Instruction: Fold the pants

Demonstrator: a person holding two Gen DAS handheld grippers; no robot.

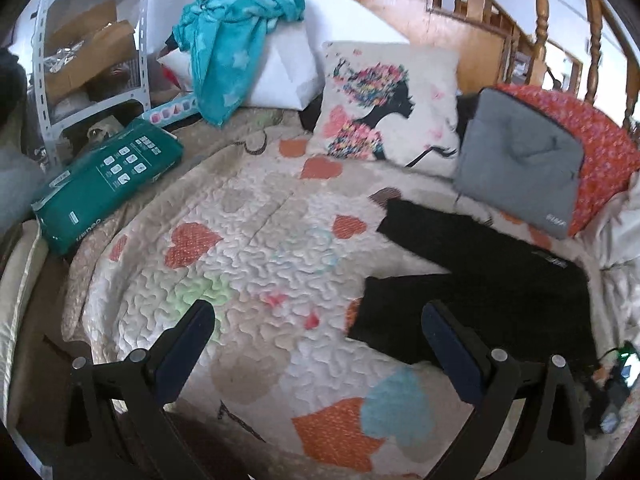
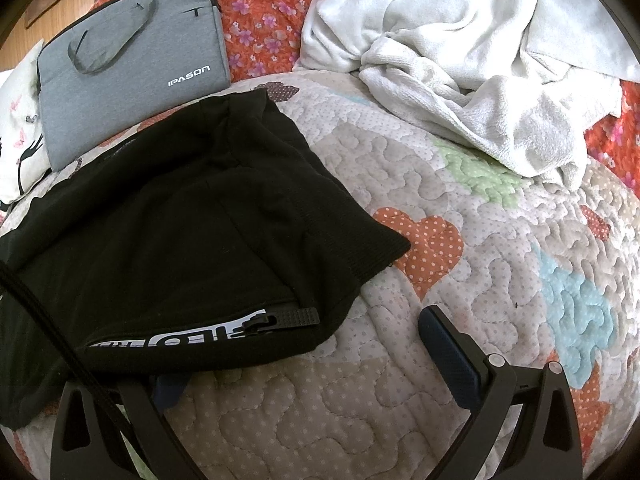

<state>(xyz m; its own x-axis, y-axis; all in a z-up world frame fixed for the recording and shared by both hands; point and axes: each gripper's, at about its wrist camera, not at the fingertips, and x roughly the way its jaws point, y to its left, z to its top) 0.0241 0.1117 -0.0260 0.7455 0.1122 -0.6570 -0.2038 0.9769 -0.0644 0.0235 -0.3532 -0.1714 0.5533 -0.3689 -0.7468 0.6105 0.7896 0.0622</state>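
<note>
The pants [image 1: 492, 280] lay flat on the quilt [image 1: 256, 248], black, w/ both legs pointing toward 9 o'clock in the left wrist view and the waist end off at 3 o'clock. In that view the left gripper [image 1: 318, 322] hung above bare quilt w/ jaws spread wide, nothing between them; its right finger [image 1: 448, 344] overlapped the nearer leg's hem in the frame, contact unclear.

In the right wrist view the pants [image 2: 180, 232] filled the 9 o'clock half, waistband toward 3 o'clock, a white logo strip and zip pull near the bottom edge. The right gripper [image 2: 304, 356] had its jaws wide apart too; the left finger [image 2: 168, 392] was tucked under the pants' near edge, mostly hidden, the right finger [image 2: 448, 356] over bare quilt, clear of the cloth.

A grey bag [image 2: 132, 64] sat at 11 o'clock, just beyond the pants, propped on a red floral cushion [image 2: 260, 12]. A white towel [image 2: 472, 60] was bunched at 1 o'clock. In the left view: a pillow [image 1: 388, 104] at 12 o'clock, a teal blanket [image 1: 232, 40] at 11 o'clock, a green pack [image 1: 104, 176] at 9 o'clock.
</note>
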